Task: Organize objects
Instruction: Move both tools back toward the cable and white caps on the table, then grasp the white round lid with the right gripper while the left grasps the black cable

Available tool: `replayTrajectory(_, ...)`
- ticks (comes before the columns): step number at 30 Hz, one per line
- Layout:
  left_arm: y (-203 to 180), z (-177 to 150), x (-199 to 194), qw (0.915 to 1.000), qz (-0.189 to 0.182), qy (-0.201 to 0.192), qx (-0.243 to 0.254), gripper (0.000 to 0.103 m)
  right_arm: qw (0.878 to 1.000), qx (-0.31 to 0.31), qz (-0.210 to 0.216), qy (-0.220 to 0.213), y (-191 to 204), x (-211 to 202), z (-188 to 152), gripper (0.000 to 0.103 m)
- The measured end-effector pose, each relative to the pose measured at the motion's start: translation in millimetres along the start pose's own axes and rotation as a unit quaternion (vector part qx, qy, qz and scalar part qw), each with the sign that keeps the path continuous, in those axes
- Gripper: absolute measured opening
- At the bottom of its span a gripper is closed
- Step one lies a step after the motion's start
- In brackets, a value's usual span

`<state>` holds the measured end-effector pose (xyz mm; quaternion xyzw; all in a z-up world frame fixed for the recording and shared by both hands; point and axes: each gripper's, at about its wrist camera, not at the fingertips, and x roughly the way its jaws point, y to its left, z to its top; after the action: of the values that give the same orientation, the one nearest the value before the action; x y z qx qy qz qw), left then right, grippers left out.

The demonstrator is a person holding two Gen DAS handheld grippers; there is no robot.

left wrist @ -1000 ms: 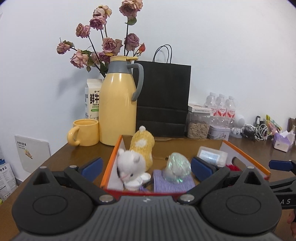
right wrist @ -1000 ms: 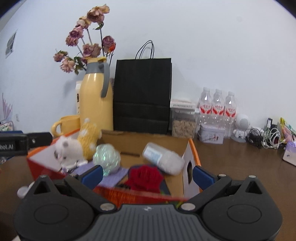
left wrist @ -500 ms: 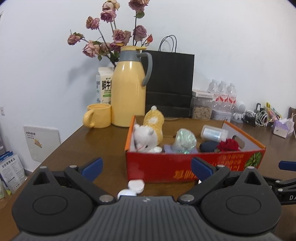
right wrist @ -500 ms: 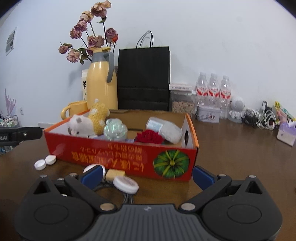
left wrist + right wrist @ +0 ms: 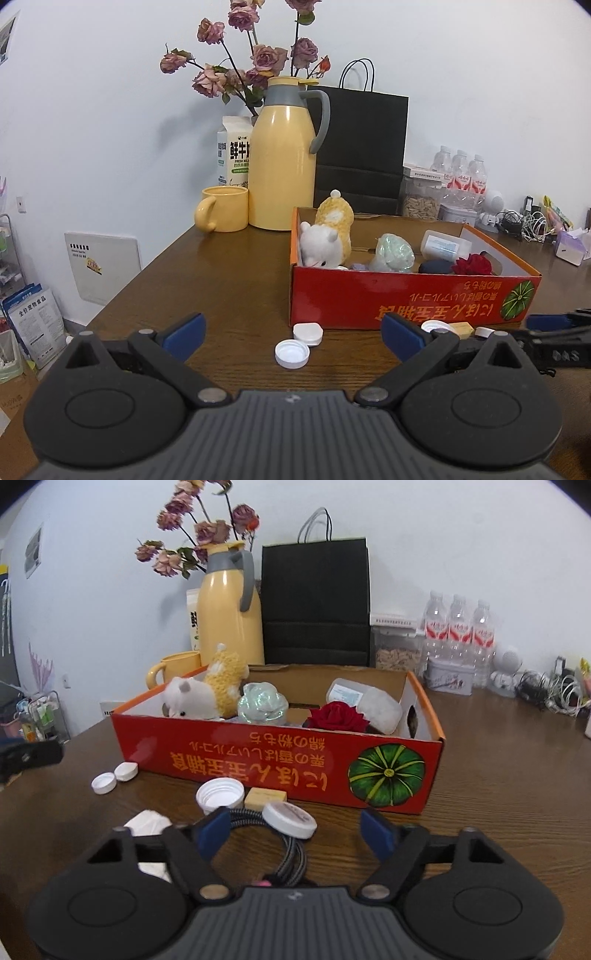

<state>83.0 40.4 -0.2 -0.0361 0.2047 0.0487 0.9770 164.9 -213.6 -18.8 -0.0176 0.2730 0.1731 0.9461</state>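
Both tools are empty. The left gripper (image 5: 291, 332) has its jaws spread wide and hovers low over the table (image 5: 221, 280), short of the red box (image 5: 399, 295). The right gripper (image 5: 295, 830) is likewise spread, holding nothing, with loose items lying between and ahead of its fingers.

Already in the box: a white plush toy (image 5: 190, 701), a yellow plush toy (image 5: 225, 679), an iridescent wrapped ball (image 5: 262, 703), a red rose (image 5: 338, 716) and a clear plastic container (image 5: 365, 701).

Not yet sorted, on the table in front of the box: two small white caps (image 5: 299, 345) touching each other, a larger open white cap (image 5: 219, 795), a small wooden block (image 5: 266, 796) just beside it, a flat white lidded jar (image 5: 290, 819) resting on a braided cable (image 5: 291, 853), and what appears to be crumpled white paper (image 5: 147, 821), partly hidden by the gripper.

Handling assessment: the caps and jar are judged light, rigid and smooth, so liable to skid or flip; take each across its rim, jaws level. The block offers flat parallel faces and should pinch securely. The cable is limp and will trail; grip the bundled coil, after the jar is off it.
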Motion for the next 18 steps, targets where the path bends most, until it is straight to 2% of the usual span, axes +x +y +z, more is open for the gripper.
replayTrajectory(1,-0.7,-0.2,0.0,1.0000,-0.002,0.002,0.001,0.103,1.000,0.004,0.002,0.007,-1.2,5.1,2.1,0.061)
replayTrajectory(5,-14.3,-1.6,3.7,0.9993,-0.025,0.017,0.021,0.103,0.999,0.027,0.007,0.030,-8.1,21.5,5.1,0.054)
replayTrajectory(9,-40.4,-5.8,14.1,0.9963,-0.056,0.037,0.054,0.103,0.998,0.043,0.029,0.032,-11.8,24.3,3.8,0.039)
replayTrajectory(14,-76.1,-11.8,35.2,0.9904,-0.083,0.071,0.085,0.103,0.997,0.060,0.043,0.027,-17.1,24.3,1.8,0.038)
replayTrajectory(18,-98.6,-16.2,52.2,0.9865,-0.084,0.091,0.107,0.103,0.997,0.062,0.047,0.020,-17.9,22.8,-0.5,0.038)
